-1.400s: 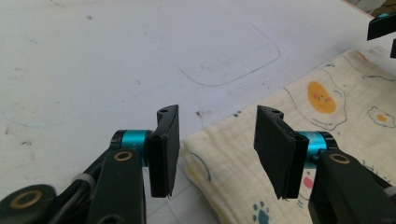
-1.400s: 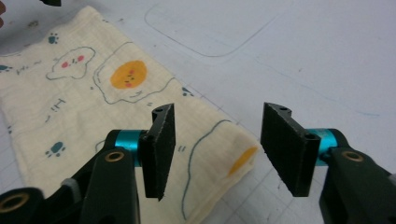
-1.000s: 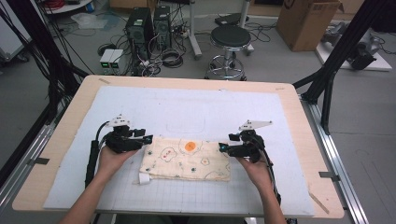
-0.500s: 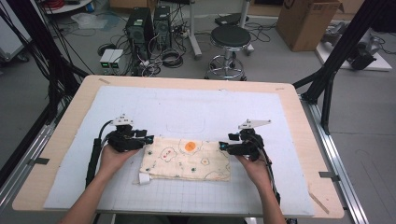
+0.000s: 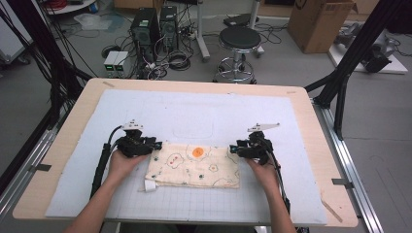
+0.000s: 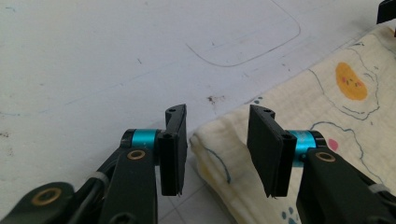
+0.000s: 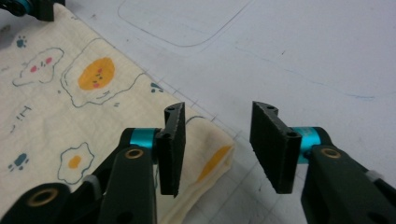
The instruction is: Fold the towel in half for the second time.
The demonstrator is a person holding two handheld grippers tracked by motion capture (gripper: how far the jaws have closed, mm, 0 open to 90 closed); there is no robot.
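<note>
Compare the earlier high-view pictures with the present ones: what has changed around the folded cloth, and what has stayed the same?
Both the left gripper and the right gripper have just been closing their jaws, each with a far corner of the folded cloth between them; the pads do not yet press it. The hands have barely shifted, and the cloth lies flat on the table where it was.

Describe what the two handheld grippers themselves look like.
Each tool, left gripper and right gripper, is black, with two flat rectangular jaws on teal collars and brass-coloured pivot rings. A grey three-cornered plate tops each. A black cable trails back along each forearm, which is bare.
</note>
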